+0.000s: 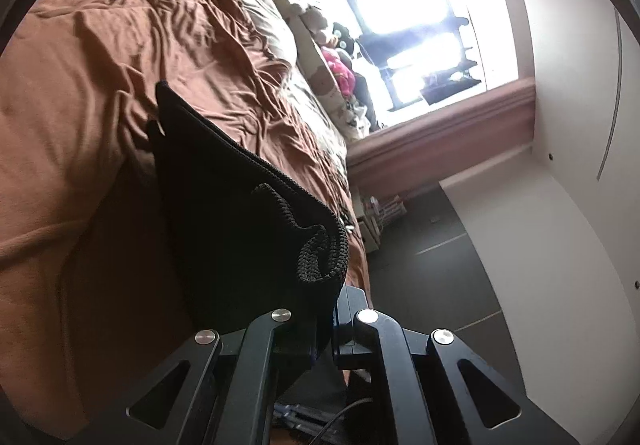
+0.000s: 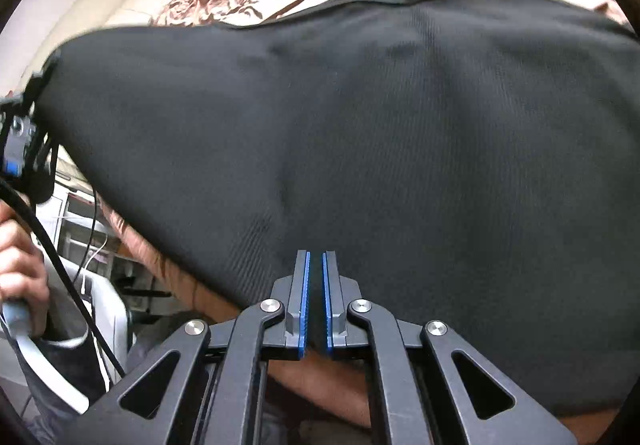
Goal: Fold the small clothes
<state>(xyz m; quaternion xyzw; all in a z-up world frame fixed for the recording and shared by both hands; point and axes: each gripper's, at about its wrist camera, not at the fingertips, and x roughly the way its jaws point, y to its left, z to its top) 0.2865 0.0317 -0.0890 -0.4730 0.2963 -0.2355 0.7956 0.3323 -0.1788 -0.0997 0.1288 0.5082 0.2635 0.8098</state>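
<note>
Right gripper [image 2: 315, 265] and left gripper [image 1: 334, 309]: jaws clamp limp, light black garment [image 2: 360, 125] edges above bed [image 1: 80, 85].

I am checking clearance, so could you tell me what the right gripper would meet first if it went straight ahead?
The right gripper would likely meet the black garment at once; its fingertips are already at the cloth's near edge.

Garment [image 2: 360, 125] spread over the bedspread [image 1: 100, 65], pillow [image 1: 260, 13] behind, window [image 1: 400, 25] apparently beyond.
</note>
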